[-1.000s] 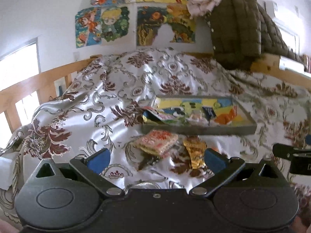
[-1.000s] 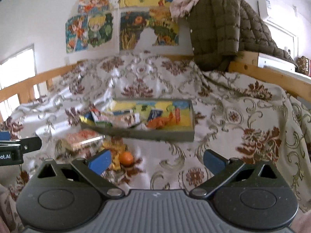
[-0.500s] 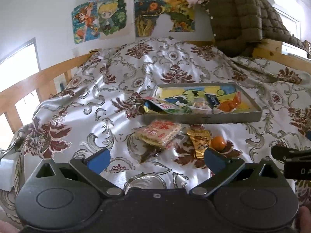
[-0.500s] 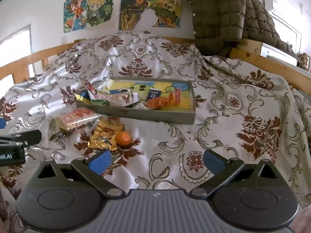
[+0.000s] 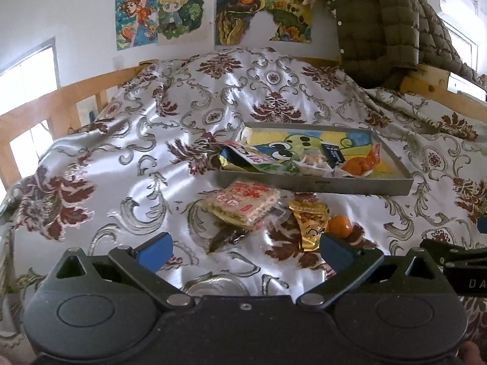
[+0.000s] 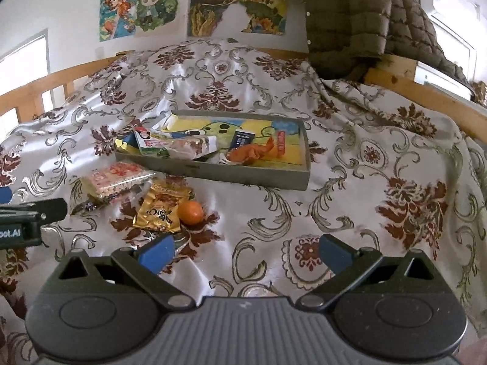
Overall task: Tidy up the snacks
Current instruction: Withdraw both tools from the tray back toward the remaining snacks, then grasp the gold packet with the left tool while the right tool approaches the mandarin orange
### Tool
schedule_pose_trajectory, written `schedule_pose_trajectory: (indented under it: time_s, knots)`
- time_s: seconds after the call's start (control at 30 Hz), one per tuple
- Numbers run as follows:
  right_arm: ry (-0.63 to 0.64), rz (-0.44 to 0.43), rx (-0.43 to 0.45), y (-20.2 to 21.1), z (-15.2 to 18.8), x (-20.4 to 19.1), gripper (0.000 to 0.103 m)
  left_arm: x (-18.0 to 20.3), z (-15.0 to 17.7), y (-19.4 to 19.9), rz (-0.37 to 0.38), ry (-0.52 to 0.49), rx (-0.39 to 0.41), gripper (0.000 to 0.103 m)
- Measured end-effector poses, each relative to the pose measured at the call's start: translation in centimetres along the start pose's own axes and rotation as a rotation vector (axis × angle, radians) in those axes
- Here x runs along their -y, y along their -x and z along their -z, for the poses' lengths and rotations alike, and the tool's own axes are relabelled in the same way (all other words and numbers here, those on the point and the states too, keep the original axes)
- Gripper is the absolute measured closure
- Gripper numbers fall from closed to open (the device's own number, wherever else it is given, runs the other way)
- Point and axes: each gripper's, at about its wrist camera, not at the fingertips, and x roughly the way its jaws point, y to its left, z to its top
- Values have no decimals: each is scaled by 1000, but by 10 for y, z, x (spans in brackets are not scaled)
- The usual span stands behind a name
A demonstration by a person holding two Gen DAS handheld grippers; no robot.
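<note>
- Left hand-held gripper (image 5: 243,248) and right hand-held gripper (image 6: 245,249) both spread wide, holding nothing.
- Gold packet (image 6: 161,211), orange ball (image 6: 190,212) and pink packet (image 6: 117,179) lie on the bed, just near of the tray (image 6: 243,176).

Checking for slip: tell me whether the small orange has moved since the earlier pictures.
No. The orange lies beside the gold packet, in front of the tray, as before.
</note>
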Motion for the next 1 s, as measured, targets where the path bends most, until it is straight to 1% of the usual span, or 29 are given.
schedule_pose_trajectory:
  time_s: [0.1, 0.17, 0.27, 0.4, 0.47, 0.63, 0.73, 0.83, 1.0]
  knots:
    - [22, -20, 1, -5, -3, 0, 0, 2, -4, -11, 33, -14, 4, 1]
    - [29, -41, -14, -10, -5, 1, 0, 4, -7, -20, 46, -22, -4, 1]
    - [62, -54, -33, -20, -9, 2, 0, 2, -8, -34, 66, -6, -47, 1]
    - [88, -54, -11, -30, -16, 4, 0, 0, -6, -50, 118, 30, -117, 1]
    - [96, -54, -1, -35, -21, 4, 0, 0, -6, -57, 144, 41, -136, 1]
    - [142, -69, 16, -47, -27, 3, 0, 4, -6, -68, 158, 17, -128, 1]
    - [176, -79, 18, -55, -30, 1, 0, 4, -5, -78, 185, 14, -162, 1]
    - [211, -125, 24, -62, -33, 2, 0, 4, -5, -85, 214, 21, -192, 1]
    - [272, -180, 14, -78, -38, 5, 0, 7, -7, -92, 247, -6, -168, 1]
